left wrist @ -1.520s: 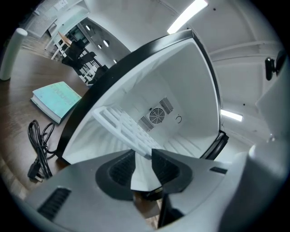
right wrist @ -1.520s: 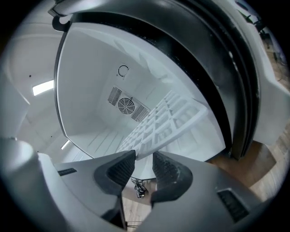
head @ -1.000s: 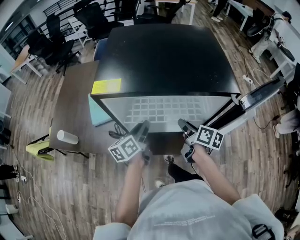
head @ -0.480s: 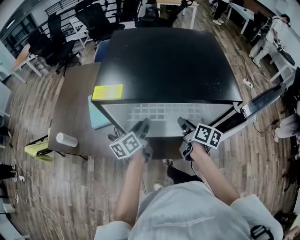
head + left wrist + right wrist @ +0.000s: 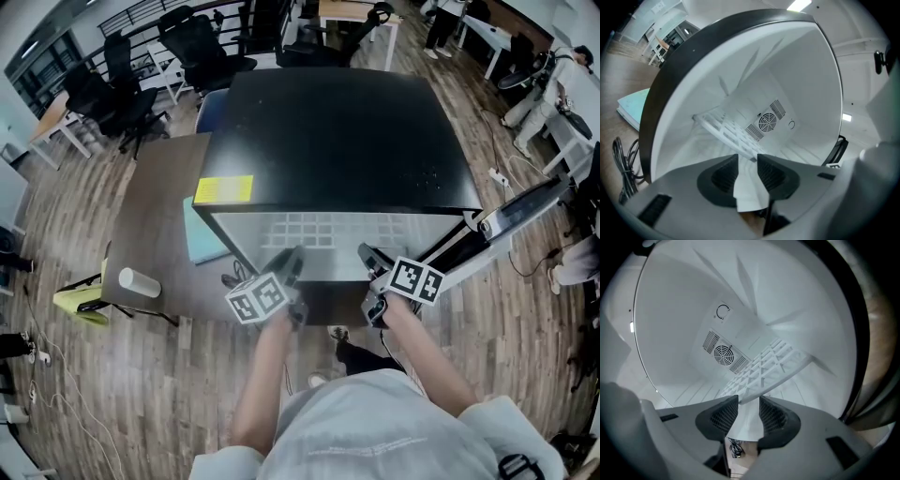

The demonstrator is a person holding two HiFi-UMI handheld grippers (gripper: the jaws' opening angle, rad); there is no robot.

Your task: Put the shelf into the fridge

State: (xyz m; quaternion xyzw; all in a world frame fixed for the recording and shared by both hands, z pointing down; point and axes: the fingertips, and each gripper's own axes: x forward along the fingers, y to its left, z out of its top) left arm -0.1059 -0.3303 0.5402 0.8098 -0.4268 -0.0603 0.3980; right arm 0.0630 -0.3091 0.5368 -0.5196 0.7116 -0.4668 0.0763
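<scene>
The white grid shelf (image 5: 323,230) lies inside the open black fridge (image 5: 337,131) and reaches back toward the rear fan grille (image 5: 767,123). In the left gripper view the shelf (image 5: 726,131) ends right at the tips of my left gripper (image 5: 747,159), whose jaws stand apart without pressing on it. My right gripper (image 5: 749,401) has just been opening its jaws. The front edge of the shelf (image 5: 764,371) sits at its tips with a gap on each side. Seen from the head view, the left gripper (image 5: 292,258) and the right gripper (image 5: 367,255) are side by side at the fridge mouth.
The fridge door (image 5: 506,220) hangs open to the right. A brown table (image 5: 155,234) with a white cylinder (image 5: 138,281) stands on the left, a pale teal board (image 5: 199,239) beside the fridge. Cables (image 5: 621,159) lie on the wood floor. Office chairs (image 5: 202,42) stand behind.
Both grippers stay at the fridge mouth by the shelf's front edge. Only the head view has drifted a little, so the fridge sits slightly lower in the picture.
</scene>
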